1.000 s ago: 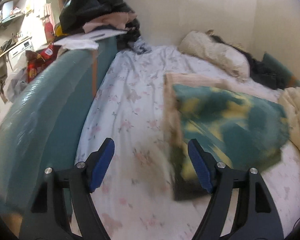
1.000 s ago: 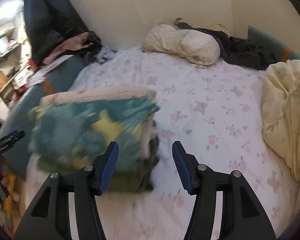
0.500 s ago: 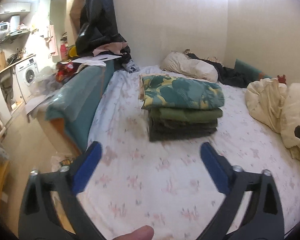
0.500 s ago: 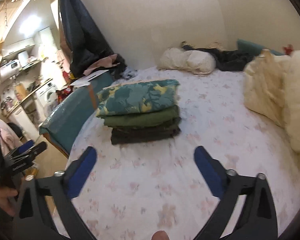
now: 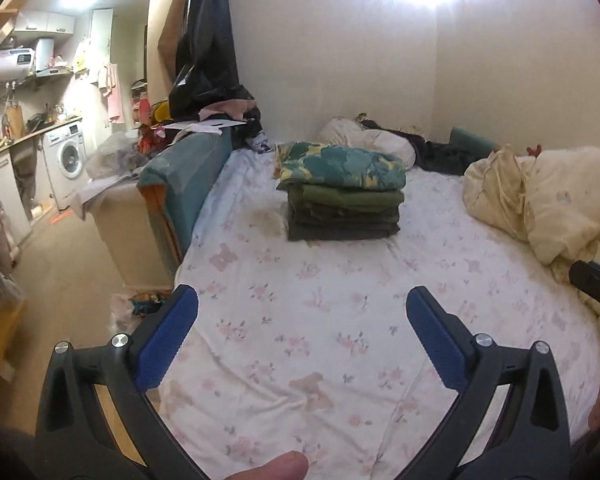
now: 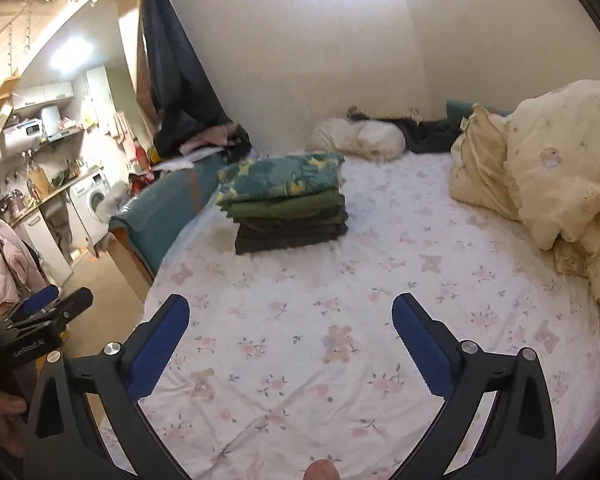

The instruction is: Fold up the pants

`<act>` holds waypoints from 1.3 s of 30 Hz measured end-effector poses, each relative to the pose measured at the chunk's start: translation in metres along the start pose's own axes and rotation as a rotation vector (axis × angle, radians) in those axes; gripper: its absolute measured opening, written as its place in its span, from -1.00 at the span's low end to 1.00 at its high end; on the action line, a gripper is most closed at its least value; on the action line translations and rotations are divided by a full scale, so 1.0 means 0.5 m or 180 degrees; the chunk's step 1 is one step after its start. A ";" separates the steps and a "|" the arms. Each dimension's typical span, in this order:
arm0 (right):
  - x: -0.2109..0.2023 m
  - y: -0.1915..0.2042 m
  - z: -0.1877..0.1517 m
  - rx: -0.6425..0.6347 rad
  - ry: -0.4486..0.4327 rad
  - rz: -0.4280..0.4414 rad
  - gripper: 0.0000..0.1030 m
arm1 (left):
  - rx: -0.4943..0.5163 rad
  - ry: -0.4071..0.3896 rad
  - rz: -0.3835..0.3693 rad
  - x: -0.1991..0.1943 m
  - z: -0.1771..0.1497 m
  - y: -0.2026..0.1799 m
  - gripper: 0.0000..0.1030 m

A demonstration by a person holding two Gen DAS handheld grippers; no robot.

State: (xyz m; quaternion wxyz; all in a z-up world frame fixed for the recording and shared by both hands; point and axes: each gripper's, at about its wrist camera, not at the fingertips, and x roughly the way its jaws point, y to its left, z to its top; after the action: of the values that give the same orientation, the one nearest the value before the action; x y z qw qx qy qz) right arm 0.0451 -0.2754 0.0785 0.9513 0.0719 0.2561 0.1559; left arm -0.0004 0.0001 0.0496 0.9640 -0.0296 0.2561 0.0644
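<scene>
From the left wrist, the left gripper (image 5: 302, 308) hung over the bed (image 5: 300, 320) with its jaws wide apart and nothing between them. The pants were in a neat stack (image 5: 342, 192) far up the bed, well away from the gripper. The teal and yellow pair (image 5: 340, 166) lay on top, with green and dark ones under it (most likely piled there to keep the folded ones tidy and out of the way). A washer (image 5: 68, 160) stood off to the left. No words could be read here.

From the right wrist, the right gripper (image 6: 290, 316) also had its jaws wide apart and held nothing. The stack (image 6: 288, 204) sat ahead and a bit left, apart from it. The quilt (image 6: 548, 168) was bunched at the right, which left the middle of the bed free for folding. The left gripper (image 6: 44, 312) showed at the far left, and its body had small writing, too blurry to read for sure.
</scene>
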 end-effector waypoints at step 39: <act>0.020 0.065 -0.100 -0.0344 -0.0120 -0.0308 1.00 | 0.0021 -0.0128 0.0065 -0.005 -0.086 -0.012 0.99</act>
State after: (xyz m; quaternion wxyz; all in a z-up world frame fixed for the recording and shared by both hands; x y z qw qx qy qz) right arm 0.0194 -0.2388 0.0382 0.9648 0.0108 0.2326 0.1220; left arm -0.0230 -0.0098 0.0138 0.9684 -0.0225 0.2372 0.0740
